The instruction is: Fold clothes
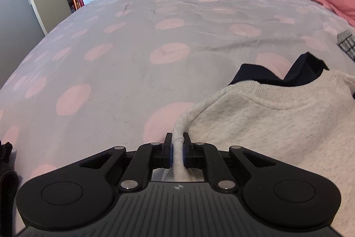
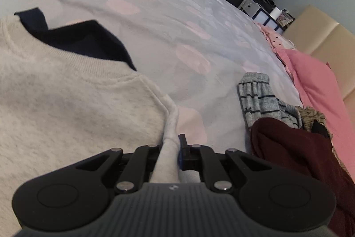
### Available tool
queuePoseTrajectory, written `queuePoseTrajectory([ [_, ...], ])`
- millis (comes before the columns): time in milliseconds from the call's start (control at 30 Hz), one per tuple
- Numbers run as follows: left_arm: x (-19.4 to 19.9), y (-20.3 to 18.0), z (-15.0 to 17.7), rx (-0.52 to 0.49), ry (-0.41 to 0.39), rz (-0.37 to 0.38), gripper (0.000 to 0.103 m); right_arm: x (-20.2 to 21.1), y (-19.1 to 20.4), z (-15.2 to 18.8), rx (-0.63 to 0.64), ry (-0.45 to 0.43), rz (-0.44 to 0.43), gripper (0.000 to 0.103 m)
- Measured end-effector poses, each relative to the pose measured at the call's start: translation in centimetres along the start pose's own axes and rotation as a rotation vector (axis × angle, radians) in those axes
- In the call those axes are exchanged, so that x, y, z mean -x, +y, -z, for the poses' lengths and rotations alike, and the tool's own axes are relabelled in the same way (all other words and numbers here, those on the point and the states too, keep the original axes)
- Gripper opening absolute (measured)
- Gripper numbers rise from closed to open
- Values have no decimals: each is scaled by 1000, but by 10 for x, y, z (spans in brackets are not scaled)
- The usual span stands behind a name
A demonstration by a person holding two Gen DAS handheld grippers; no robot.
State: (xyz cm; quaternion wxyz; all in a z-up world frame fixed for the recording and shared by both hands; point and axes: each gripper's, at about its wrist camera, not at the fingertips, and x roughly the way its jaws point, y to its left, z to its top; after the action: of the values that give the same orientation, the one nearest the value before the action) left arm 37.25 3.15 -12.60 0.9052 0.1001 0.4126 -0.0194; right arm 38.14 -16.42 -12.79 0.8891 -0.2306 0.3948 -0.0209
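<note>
Inventory, all places rel. to the grey sweatshirt (image 1: 277,132), L to R.

1. Bed cover (image 1: 124,41), pale w/ pink dots: carries everything; open stretch lies L of and beyond the sweatshirt.
2. My left tool (image 1: 177,143): at the sweatshirt's L shoulder edge, clamped tight on a bunched ridge of that grey fabric, which runs between the pads and back under the tool body.
3. Grey sweatshirt: task item, spread on the bed w/ ribbed collar on the far side, between my two tools.
4. Dark navy garment (image 1: 261,76): partly under the sweatshirt, sticking out just beyond its collar.
5. My right tool (image 2: 175,146): at the sweatshirt's R shoulder edge, closed on a fold of the grey fabric; fold covers the L finger, R finger shows beside it.
6. Grey striped garment (image 2: 255,94): R of the sweatshirt, apart from it.
7. Maroon garment (image 2: 295,146): R of the sweatshirt, nearer me than the striped one, touching it.
8. Pink pillow (image 2: 315,86): far R, beyond the clothes heap.
</note>
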Motion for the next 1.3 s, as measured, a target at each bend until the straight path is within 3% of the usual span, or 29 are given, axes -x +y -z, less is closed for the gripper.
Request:
queuePoseTrajectory([
  [100,5,-2,-3,-9,-5,-13,7,4,-15,-5,-52,26,-63,12],
  [133,10,-1,-5,-3,-15,-2,12,8,-22,-6,-64,27,-97,19],
  [167,16,2,-6,10,-26,18,19,17,-30,-7,-74,14,-128,47],
  [200,23,5,-7,28,-39,32,23,29,-38,-6,-90,-12,-146,61],
  [233,33,8,-8,47,-57,30,31,41,-46,-5,-112,-40,-157,67],
  [267,43,10,-9,63,-75,22,42,54,-55,-3,-132,-60,-171,67],
  [300,54,11,-10,71,-94,14,45,65,-65,-1,-156,-66,-188,67],
  [467,108,9,-7,80,-125,48,47,122,-111,33,-299,-39,-222,67],
  [733,169,-27,30,71,-69,190,47,196,-154,176,-472,131,-302,67],
  [967,213,-77,78,-41,-44,274,47,238,-153,306,-605,238,-462,66],
  [1133,234,-94,109,-36,-20,342,47,251,-138,353,-633,266,-570,59],
  [1300,250,-98,132,-13,-13,364,47,241,-125,378,-666,292,-637,54],
])
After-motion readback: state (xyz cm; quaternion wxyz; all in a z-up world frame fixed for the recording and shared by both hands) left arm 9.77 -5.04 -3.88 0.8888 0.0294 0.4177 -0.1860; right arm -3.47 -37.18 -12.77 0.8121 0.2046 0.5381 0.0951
